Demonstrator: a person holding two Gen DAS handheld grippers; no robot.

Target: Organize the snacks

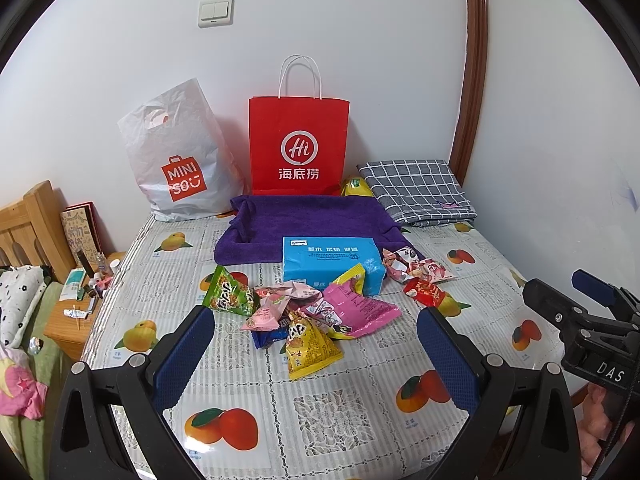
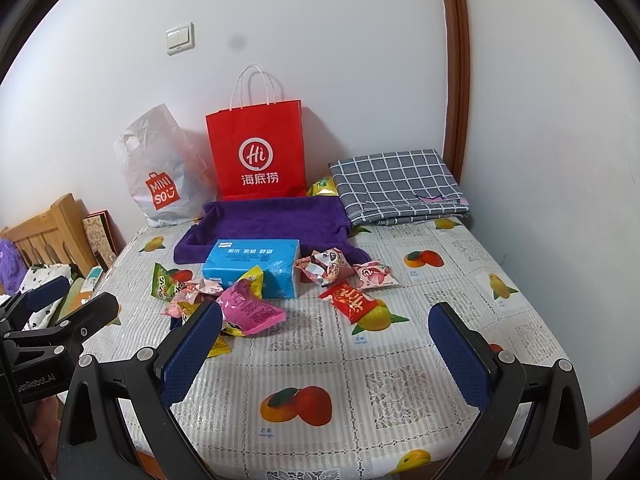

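Observation:
Several snack packets lie scattered mid-table: a green packet [image 1: 230, 294], a yellow packet [image 1: 308, 346], a big pink wrapper [image 1: 358, 310] and a red packet [image 1: 426, 292]. Behind them sits a blue tissue pack [image 1: 330, 260] in front of a purple cloth tray [image 1: 304, 218]. My left gripper [image 1: 316, 356] hangs open just before the yellow packet, holding nothing. My right gripper [image 2: 326, 350] is open too, over bare tablecloth, near the pink wrapper [image 2: 250, 308] and the red packet [image 2: 354, 300]. The other gripper shows at each view's edge.
A red paper bag [image 1: 298, 144] and a white plastic bag [image 1: 176, 160] lean on the wall at the back. A folded checked cloth [image 1: 416, 190] lies back right with a yellow packet [image 1: 354, 186] beside it. A cluttered wooden nightstand [image 1: 78, 300] and bed lie left of the table.

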